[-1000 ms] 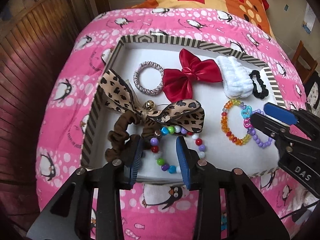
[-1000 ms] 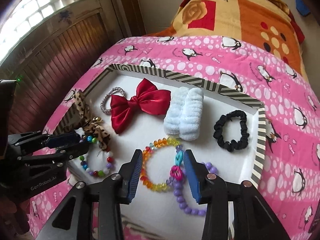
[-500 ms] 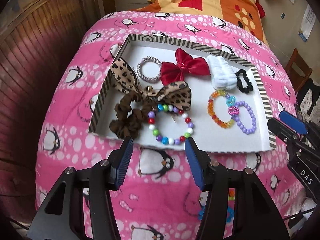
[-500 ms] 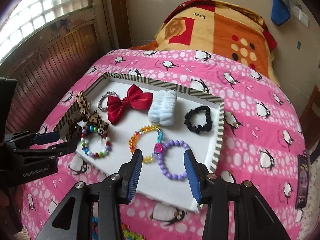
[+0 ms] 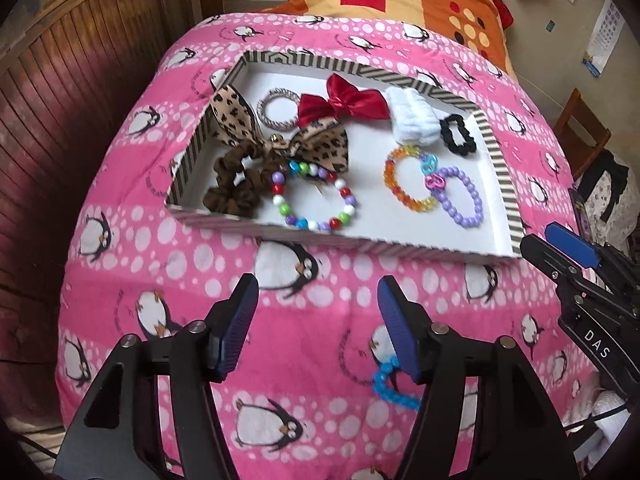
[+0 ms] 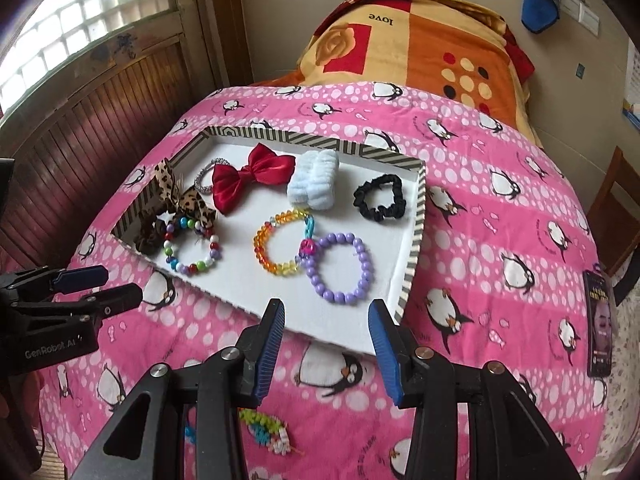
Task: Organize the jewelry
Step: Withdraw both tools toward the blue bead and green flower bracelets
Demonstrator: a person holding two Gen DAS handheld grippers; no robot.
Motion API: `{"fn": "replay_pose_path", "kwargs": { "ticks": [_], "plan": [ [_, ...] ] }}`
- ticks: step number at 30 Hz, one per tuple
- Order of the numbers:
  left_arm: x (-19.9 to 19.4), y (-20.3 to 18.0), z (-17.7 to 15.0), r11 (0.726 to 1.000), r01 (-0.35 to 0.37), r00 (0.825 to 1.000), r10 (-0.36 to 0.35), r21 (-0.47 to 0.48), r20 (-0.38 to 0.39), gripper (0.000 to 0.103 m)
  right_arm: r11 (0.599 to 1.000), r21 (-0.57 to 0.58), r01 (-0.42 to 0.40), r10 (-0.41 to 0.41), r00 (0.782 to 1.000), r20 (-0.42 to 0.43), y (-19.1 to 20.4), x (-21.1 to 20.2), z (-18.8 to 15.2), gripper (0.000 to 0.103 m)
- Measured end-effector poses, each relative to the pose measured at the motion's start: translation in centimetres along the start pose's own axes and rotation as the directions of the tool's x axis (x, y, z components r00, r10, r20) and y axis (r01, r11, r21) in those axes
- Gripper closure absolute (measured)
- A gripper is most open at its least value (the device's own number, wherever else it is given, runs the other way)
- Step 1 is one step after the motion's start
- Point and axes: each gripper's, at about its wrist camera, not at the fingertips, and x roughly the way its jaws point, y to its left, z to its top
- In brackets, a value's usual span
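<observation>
Both claws (image 5: 314,312) (image 6: 326,332) short of tray (image 5: 496,160).

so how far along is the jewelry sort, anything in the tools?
Mostly done: the tray holds bows, scrunchies and three bead bracelets, including the multicolor one and the purple one. Nothing in hand: left tool and right tool are both open and empty, off the tray. Left: a blue bead bracelet and a multicolored piece lie loose on the quilt.
</observation>
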Motion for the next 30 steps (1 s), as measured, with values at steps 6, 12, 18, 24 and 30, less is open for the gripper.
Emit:
{"fn": "replay_pose_path", "kwargs": {
  "ticks": [6, 12, 18, 24, 30],
  "plan": [
    [-0.4, -0.9, -1.8, 1.000, 0.004, 1.000, -0.004, 0.012, -0.019, 0.041, 1.000, 0.013, -0.003, 0.003, 1.000, -0.005, -0.4, -1.1, -1.8, 0.061],
    [-0.8, -1.6, -3.5, 1.000, 0.015, 0.999, -0.015, 0.008, -0.033, 0.041, 1.000, 0.020, -0.005, 0.005, 1.000, -0.012, -0.8, -2.1, -3.6, 0.061],
    [-1.2, -2.4, -5.4, 1.000, 0.026, 0.998, -0.026, 0.002, -0.049, 0.041, 1.000, 0.022, -0.001, 0.001, 1.000, -0.017, -1.4, -3.4, -5.6, 0.061],
    [-1.7, -3.0, -6.9, 0.999, 0.037, 0.998, -0.037, -0.008, -0.056, 0.041, 1.000, 0.027, -0.003, 0.004, 1.000, -0.030, -1.9, -4.2, -7.7, 0.061],
    [-1.8, -3.4, -8.4, 0.999, 0.041, 0.997, -0.042, -0.015, -0.069, 0.041, 1.000, 0.025, -0.004, 0.005, 0.999, -0.042, -2.2, -4.8, -9.4, 0.061]
  ]
}}
